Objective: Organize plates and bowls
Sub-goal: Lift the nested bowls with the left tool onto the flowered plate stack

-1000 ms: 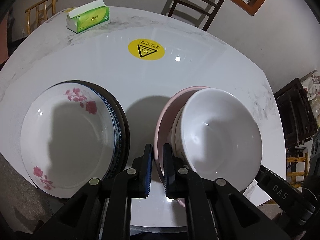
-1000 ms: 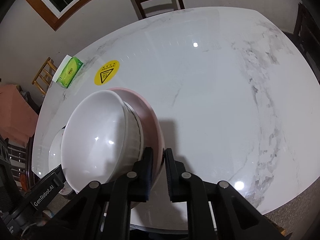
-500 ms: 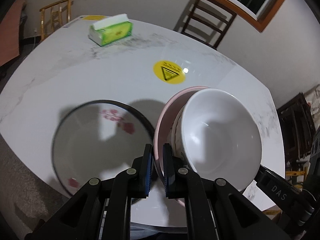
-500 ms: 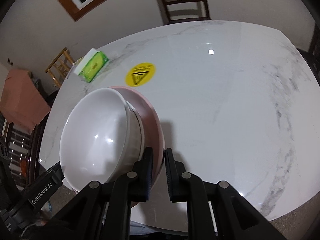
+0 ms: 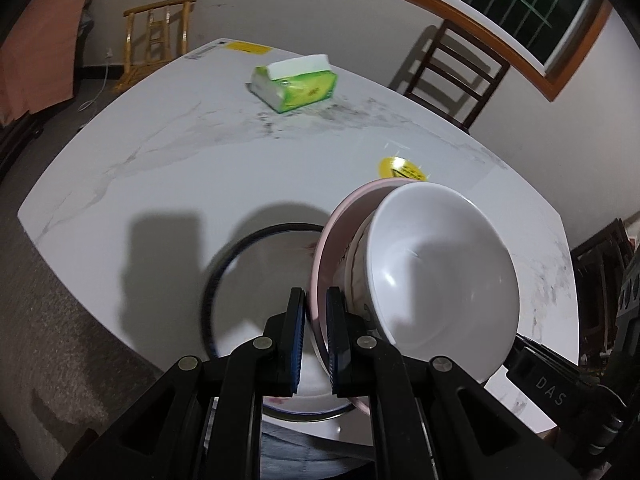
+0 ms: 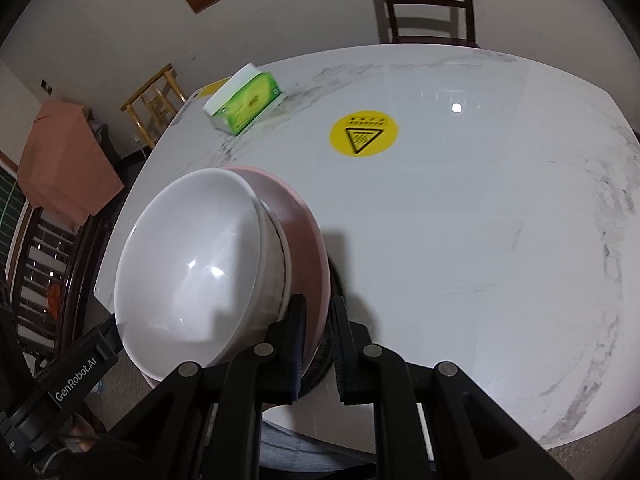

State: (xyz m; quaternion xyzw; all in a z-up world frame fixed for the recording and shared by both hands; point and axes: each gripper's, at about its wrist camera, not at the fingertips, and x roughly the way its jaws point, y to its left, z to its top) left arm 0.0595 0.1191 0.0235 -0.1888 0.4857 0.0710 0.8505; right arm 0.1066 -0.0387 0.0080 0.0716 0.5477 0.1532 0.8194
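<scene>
A pink bowl [image 5: 340,224] holds a white bowl [image 5: 444,280] nested inside it, and the pair is lifted above the table. My left gripper [image 5: 316,320] is shut on the pink bowl's left rim. My right gripper [image 6: 318,320] is shut on the opposite rim of the pink bowl [image 6: 308,232], with the white bowl [image 6: 192,264] to its left. Below, a stack of plates with a dark blue rim [image 5: 248,292] lies on the white marble table [image 5: 160,168]; a sliver of the plate stack [image 6: 334,340] shows under the right fingers.
A green tissue pack [image 5: 296,84] lies at the far side of the table, also seen in the right wrist view [image 6: 244,100]. A round yellow warning sticker [image 6: 363,134] is on the tabletop. A dark chair [image 5: 456,76] and a yellow chair [image 5: 156,36] stand beyond the table.
Both grippers have carried the nested bowls left, over the plate stack. The plates now sit directly beneath and the tissue pack appears nearer.
</scene>
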